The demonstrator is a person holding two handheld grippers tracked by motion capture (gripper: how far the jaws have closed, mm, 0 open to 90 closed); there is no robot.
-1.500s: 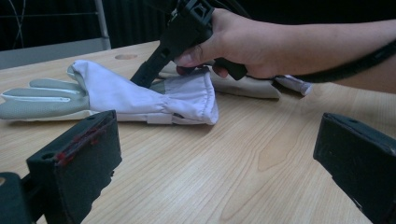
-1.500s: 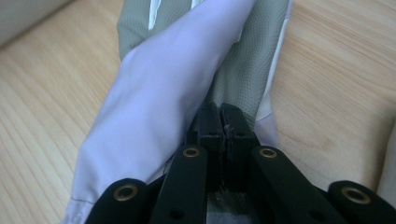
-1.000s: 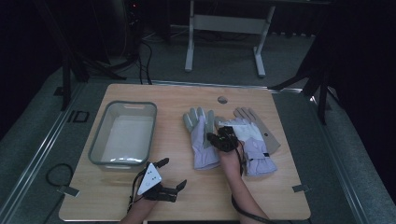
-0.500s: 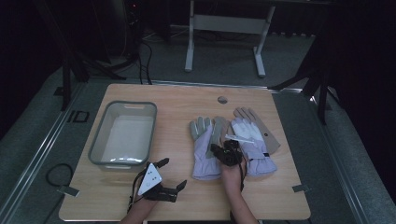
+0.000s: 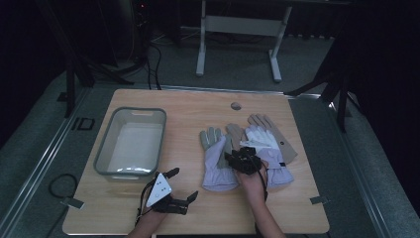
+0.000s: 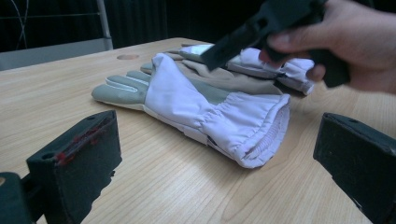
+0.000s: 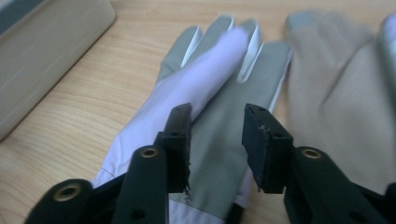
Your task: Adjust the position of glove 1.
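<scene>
Pale wooden table (image 5: 188, 114), near glove (image 5: 218, 158) lengthwise beside grey bin (image 5: 130, 141), cuff toward person; right gripper (image 5: 241, 157) fingers just opening above palm, empty; left gripper (image 5: 177, 187) farther, agape.

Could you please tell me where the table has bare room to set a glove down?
Bare wood lies between the grey bin and the left glove, and along the far edge of the table. It is crowded where the gloves overlap the right glove.

A lab-like recording room: a bare wooden table (image 5: 198, 106) on grey carpet, dark curtains, a metal stand (image 5: 237, 29) behind.
</scene>
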